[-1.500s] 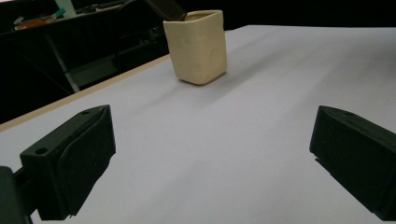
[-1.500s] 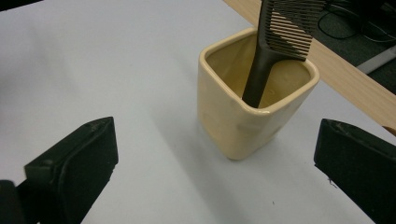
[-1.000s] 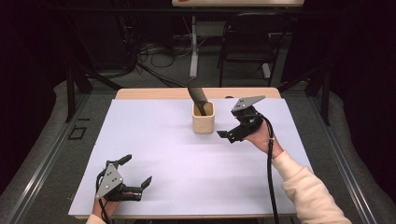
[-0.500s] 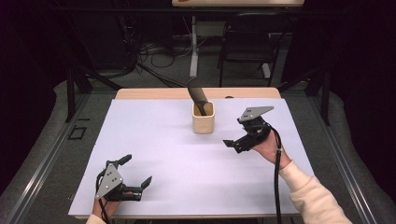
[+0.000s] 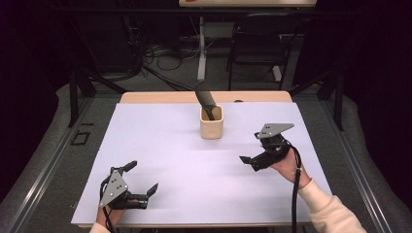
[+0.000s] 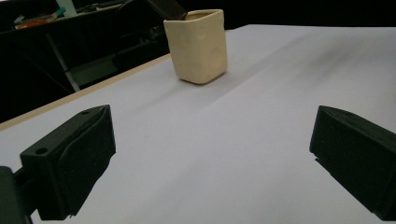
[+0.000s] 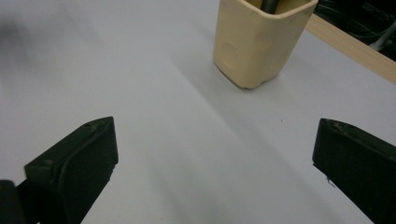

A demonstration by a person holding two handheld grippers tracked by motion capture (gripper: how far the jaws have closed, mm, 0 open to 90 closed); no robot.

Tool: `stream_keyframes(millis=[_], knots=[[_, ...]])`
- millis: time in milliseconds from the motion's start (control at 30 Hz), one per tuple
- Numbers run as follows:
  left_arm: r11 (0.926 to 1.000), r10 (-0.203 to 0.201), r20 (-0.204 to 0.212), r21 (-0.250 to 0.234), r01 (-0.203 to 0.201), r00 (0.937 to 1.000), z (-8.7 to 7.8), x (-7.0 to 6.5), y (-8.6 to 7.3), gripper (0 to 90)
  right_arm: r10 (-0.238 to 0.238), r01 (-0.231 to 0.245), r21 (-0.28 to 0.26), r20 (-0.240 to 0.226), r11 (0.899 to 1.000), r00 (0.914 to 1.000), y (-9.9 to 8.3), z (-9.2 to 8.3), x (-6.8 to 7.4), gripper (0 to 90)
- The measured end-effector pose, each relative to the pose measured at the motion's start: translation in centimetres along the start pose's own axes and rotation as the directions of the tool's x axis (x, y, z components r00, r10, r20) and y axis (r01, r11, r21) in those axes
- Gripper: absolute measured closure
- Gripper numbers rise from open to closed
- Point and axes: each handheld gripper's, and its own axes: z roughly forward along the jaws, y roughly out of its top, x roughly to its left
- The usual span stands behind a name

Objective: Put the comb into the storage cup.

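we hold both tongs wide open and empty: the left gripper (image 5: 141, 187) near the table's front edge, the right gripper (image 5: 248, 162) nearer the cream cup (image 5: 212, 122). the cup stands mid-table with a dark comb (image 5: 206, 99) leaning out. a careless sideways reach could tip the top-heavy cup.

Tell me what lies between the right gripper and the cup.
Nothing: in the right gripper view, bare white sheet runs from the open right gripper to the cup.
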Motion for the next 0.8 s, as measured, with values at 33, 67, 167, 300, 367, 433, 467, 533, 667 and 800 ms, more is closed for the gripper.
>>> stream_keyframes(millis=[33,67,167,300,367,433,467,533,667,800], knots=[[1.0,0.002,0.001,-0.001,-0.002,1.0,0.0,0.0,0.0,0.3,0.003,-0.003,0.0,0.0,1.0,1.0,-0.2,0.0,0.1,0.0],[1.0,0.002,-0.001,0.0,-0.002,1.0,0.0,0.0,0.0,0.3,0.008,-0.008,0.0,0.001,1.0,1.0,-0.5,-0.1,0.2,0.0],[1.0,0.001,0.0,0.001,-0.001,1.0,0.0,0.0,0.0,0.3,0.013,-0.013,0.002,0.003,1.0,0.9999,-1.2,-0.1,0.3,0.0],[1.0,-0.001,-0.001,-0.001,0.001,1.0,0.0,0.0,0.0,0.3,0.019,-0.019,0.009,0.012,1.0,0.9997,-2.1,-0.2,0.7,0.0],[1.0,0.0,-0.001,0.001,0.0,1.0,0.0,0.0,0.0,0.3,0.021,-0.021,0.008,0.014,1.0,0.9997,-2.6,-0.2,0.9,0.0],[1.0,0.001,-0.001,0.001,-0.001,1.0,0.0,0.0,0.0,0.3,0.025,-0.025,0.01,0.018,1.0,0.9995,-3.1,-0.3,1.0,0.0],[1.0,0.001,-0.002,0.001,-0.001,1.0,0.0,0.0,0.0,0.3,0.026,-0.026,0.009,0.022,1.0,0.9994,-3.3,-0.3,1.1,0.0],[1.0,0.001,-0.002,0.001,-0.001,1.0,0.0,0.0,0.0,0.3,0.026,-0.027,0.006,0.027,1.0,0.9993,-3.7,-0.4,1.3,0.0],[1.0,0.0,-0.001,0.001,0.0,1.0,0.0,0.0,0.0,0.3,0.033,-0.033,0.006,0.036,0.999,0.9988,-4.5,-0.5,1.5,0.0],[1.0,0.001,-0.002,0.002,-0.001,1.0,0.0,0.0,0.0,0.3,0.044,-0.044,0.002,0.051,0.999,0.9978,-5.5,-0.7,1.8,0.0]])
